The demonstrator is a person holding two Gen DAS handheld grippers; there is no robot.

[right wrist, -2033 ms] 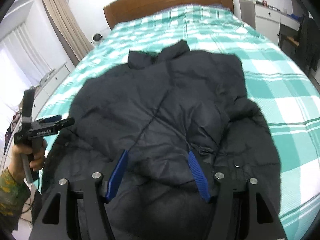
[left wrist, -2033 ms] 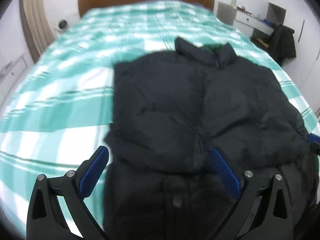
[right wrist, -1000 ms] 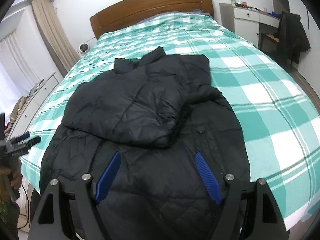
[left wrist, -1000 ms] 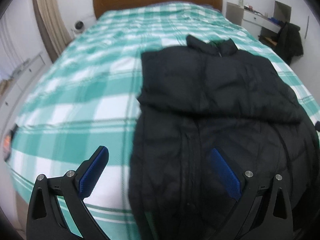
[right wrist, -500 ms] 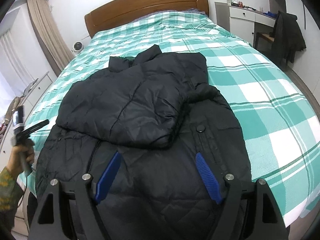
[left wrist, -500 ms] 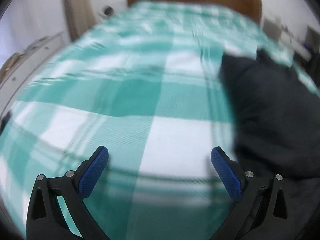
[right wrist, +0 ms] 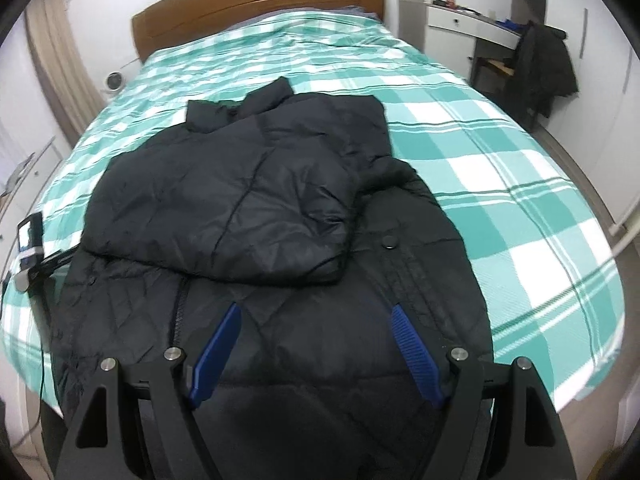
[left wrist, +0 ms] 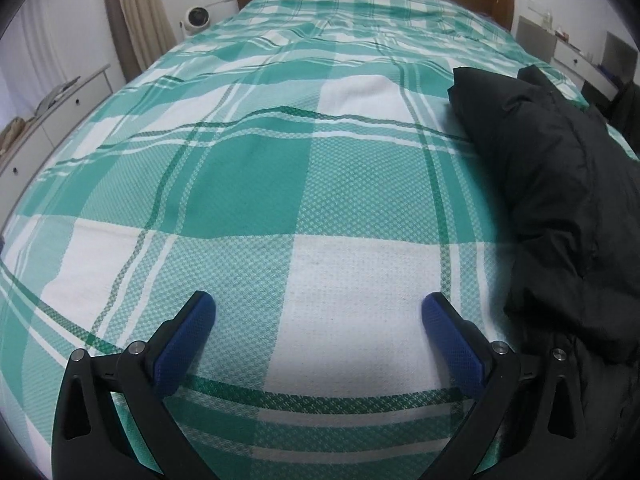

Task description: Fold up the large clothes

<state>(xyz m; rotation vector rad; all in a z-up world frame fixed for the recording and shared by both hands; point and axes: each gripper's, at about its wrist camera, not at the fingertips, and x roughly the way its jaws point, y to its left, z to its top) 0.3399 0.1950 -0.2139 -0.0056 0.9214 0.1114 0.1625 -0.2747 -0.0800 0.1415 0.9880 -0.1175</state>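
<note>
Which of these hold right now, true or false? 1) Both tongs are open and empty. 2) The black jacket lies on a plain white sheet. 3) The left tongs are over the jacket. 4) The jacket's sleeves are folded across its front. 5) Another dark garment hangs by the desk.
1) True: the left tongs and right tongs stand open with nothing between the pads.
2) False: the black jacket lies on a green and white checked bedspread.
3) False: they are over bare bedspread; the jacket is off to their right.
4) True: folded puffy sleeves cover the chest.
5) True: a dark garment hangs on the chair by the desk.
</note>
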